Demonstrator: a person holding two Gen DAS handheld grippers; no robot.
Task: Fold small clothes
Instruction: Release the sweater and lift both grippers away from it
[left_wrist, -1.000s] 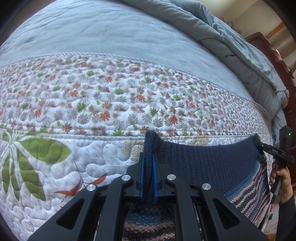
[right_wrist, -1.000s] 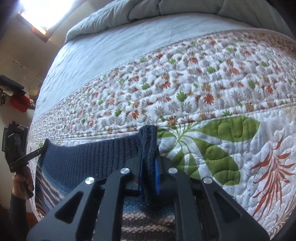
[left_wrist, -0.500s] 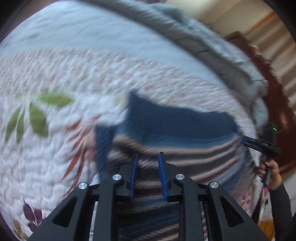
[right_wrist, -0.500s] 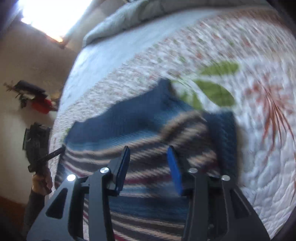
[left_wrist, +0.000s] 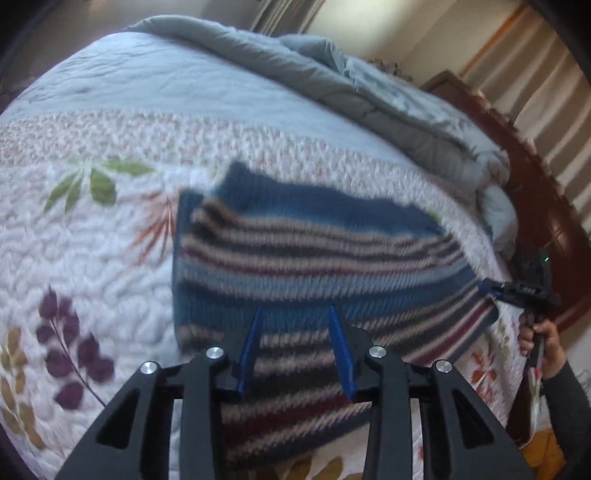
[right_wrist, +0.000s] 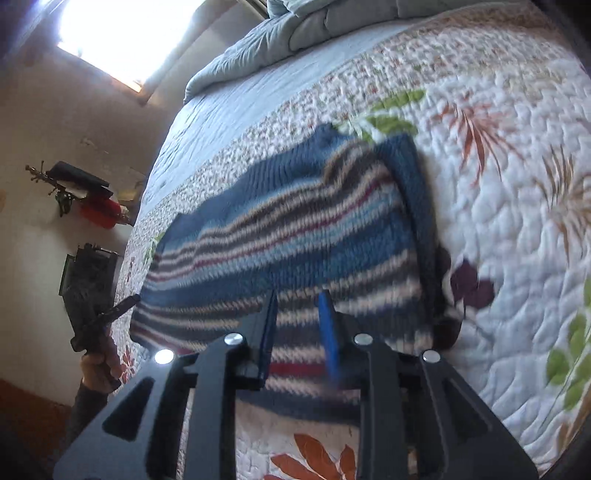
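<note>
Left gripper (left_wrist: 295, 325): jaws opening, nothing between them, positioned above the near edge of the striped sweater (left_wrist: 314, 251). Right gripper (right_wrist: 297, 310): jaws narrowly parted, empty, also above the sweater's near edge. The sweater lies folded and flat on the floral quilt (left_wrist: 92, 258). Beyond the sweater, a grey duvet (left_wrist: 332, 81) is bunched at the quilt's far side.

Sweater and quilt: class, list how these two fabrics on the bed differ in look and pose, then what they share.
1. The sweater is ribbed knit with horizontal stripes; the quilt is stitched white cloth printed with leaves.
2. The sweater lies folded, layers doubled; the quilt lies spread in one layer.
Shared: both rest flat on the bed, untouched by either gripper.
</note>
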